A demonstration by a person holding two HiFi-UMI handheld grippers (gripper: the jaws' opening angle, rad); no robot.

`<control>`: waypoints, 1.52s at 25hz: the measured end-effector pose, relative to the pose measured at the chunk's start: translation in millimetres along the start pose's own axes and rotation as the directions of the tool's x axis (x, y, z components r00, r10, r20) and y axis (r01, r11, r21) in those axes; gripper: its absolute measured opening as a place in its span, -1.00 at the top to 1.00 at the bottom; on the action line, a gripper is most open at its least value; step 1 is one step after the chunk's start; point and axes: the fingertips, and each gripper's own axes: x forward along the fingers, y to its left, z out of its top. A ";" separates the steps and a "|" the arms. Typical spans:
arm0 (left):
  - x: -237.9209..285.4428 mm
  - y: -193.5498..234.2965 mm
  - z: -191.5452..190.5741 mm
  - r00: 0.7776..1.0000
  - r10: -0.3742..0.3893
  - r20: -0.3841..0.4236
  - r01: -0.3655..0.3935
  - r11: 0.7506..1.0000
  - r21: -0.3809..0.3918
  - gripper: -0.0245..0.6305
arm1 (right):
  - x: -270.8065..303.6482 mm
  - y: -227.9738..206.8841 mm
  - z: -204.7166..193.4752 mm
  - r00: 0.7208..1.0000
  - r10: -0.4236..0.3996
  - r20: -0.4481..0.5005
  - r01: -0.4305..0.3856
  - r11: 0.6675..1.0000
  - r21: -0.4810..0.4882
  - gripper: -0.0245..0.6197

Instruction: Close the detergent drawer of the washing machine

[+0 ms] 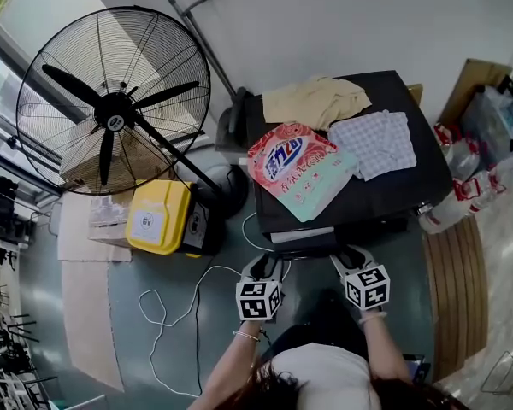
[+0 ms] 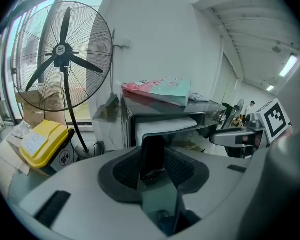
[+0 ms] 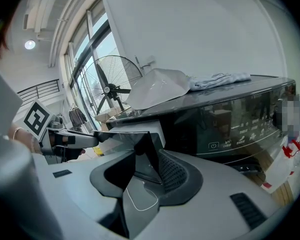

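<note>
The black washing machine (image 1: 393, 196) stands in front of me, its control panel (image 3: 240, 121) in the right gripper view. Its detergent drawer (image 1: 303, 235) is pulled out at the front left, with the white inside (image 2: 165, 125) showing. The drawer's dark front panel (image 2: 153, 151) lies between the pads of my left gripper (image 2: 154, 158), which is shut on it near the left end (image 1: 263, 267). My right gripper (image 3: 147, 164) is shut on the same panel (image 3: 122, 140) near its right end (image 1: 349, 260). Each gripper shows in the other's view.
On the machine's top lie a pink and green detergent bag (image 1: 299, 169), a beige garment (image 1: 316, 101) and a checked cloth (image 1: 376, 142). A big standing fan (image 1: 111, 101) and a yellow case (image 1: 158, 216) are on the left, a white cable (image 1: 167, 314) on the floor, bottles (image 1: 449, 205) on the right.
</note>
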 end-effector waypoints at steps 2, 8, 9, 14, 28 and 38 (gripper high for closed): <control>1.2 0.9 1.7 1.000 0.004 0.000 -0.004 1.000 -0.003 0.48 | 1.5 -0.6 1.7 1.000 0.004 0.000 -0.004 1.000 0.000 0.42; 4.5 3.8 3.9 1.000 0.013 0.005 -0.013 1.000 -0.013 0.48 | 5.3 -1.7 4.2 1.000 0.014 0.010 -0.014 1.000 0.005 0.41; 5.3 4.3 4.8 1.000 0.015 0.006 -0.015 1.000 -0.015 0.48 | 6.0 -2.0 5.1 1.000 0.013 0.012 -0.013 1.000 0.005 0.41; 9.9 6.5 10.8 1.000 0.023 0.005 -0.023 1.000 -0.020 0.48 | 10.6 -5.4 11.2 1.000 0.003 0.013 -0.003 1.000 0.003 0.41; 18.7 11.2 18.3 0.999 0.041 -0.003 -0.041 0.999 -0.029 0.49 | 19.3 -10.4 18.5 1.000 0.000 0.014 0.000 1.000 0.009 0.41; 22.7 13.6 23.4 0.998 0.057 -0.002 -0.057 0.998 -0.037 0.49 | 24.0 -12.9 22.9 1.000 -0.005 0.013 0.005 1.000 0.007 0.41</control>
